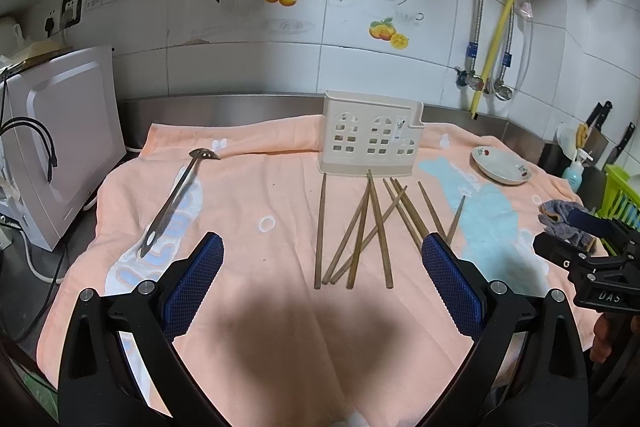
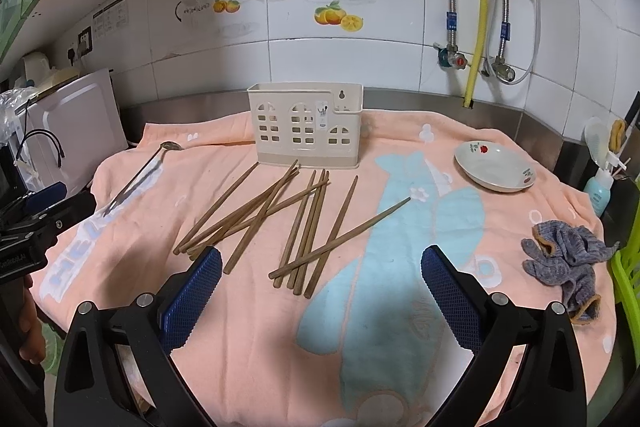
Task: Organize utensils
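Note:
Several brown wooden chopsticks (image 1: pixel 360 227) lie scattered on a pink towel (image 1: pixel 260 267); they also show in the right wrist view (image 2: pixel 280 223). A cream utensil holder (image 1: pixel 370 137) with window cut-outs stands upright behind them, seen too in the right wrist view (image 2: pixel 306 125). A metal ladle (image 1: pixel 178 197) lies to the left, also in the right wrist view (image 2: pixel 140 173). My left gripper (image 1: pixel 322 259) is open and empty, above the towel just short of the chopsticks. My right gripper (image 2: pixel 320 267) is open and empty, its fingers either side of the near chopstick ends.
A white dish (image 2: pixel 494 167) with red flowers sits at the right, and a grey cloth (image 2: pixel 568 259) lies by the towel's right edge. A white appliance (image 1: pixel 60 147) with cables stands at the left. A green rack (image 1: pixel 620 195) and knives are at the far right.

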{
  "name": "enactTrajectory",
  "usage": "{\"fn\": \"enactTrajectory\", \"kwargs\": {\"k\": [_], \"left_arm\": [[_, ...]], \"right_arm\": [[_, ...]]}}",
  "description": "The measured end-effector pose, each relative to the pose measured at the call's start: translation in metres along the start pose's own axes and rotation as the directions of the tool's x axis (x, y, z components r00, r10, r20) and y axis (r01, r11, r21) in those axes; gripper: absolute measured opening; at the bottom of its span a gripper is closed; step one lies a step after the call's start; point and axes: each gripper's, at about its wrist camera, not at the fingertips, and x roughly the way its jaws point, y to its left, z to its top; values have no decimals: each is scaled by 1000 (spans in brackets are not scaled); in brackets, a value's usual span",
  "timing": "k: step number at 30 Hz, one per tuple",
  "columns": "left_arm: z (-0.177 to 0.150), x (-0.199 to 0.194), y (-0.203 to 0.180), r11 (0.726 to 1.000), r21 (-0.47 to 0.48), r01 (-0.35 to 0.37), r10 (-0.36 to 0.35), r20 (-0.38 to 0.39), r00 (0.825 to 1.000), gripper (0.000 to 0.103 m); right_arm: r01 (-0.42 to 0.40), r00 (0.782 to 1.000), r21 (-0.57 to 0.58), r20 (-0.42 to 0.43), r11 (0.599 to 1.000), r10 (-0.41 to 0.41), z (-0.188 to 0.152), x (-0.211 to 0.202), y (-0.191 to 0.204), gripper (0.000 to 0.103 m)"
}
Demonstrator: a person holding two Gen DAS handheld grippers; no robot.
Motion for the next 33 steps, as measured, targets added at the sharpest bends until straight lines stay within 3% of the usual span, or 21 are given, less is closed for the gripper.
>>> {"fn": "enactTrajectory", "kwargs": {"k": [20, 23, 26, 28, 33], "left_arm": [[0, 34, 25, 1000, -27, 7, -8, -36, 999, 98], [-2, 40, 33, 999, -31, 12, -14, -40, 999, 98], [-2, 46, 40, 999, -35, 21, -22, -45, 999, 98], [-3, 51, 44, 999, -37, 28, -30, -53, 998, 98], [-3, 64, 54, 999, -30, 40, -42, -69, 997, 98]], "right_arm": [[-17, 991, 117, -132, 993, 32, -6, 61, -7, 95], [-13, 985, 158, -165, 987, 40, -8, 77, -7, 85], [-11, 979, 211, -196, 978, 54, -11, 92, -9, 84], [-6, 976, 232, -209, 973, 56, -12, 101, -8, 72], [18, 966, 320, -252, 947, 66, -16, 127, -13, 59]]}}
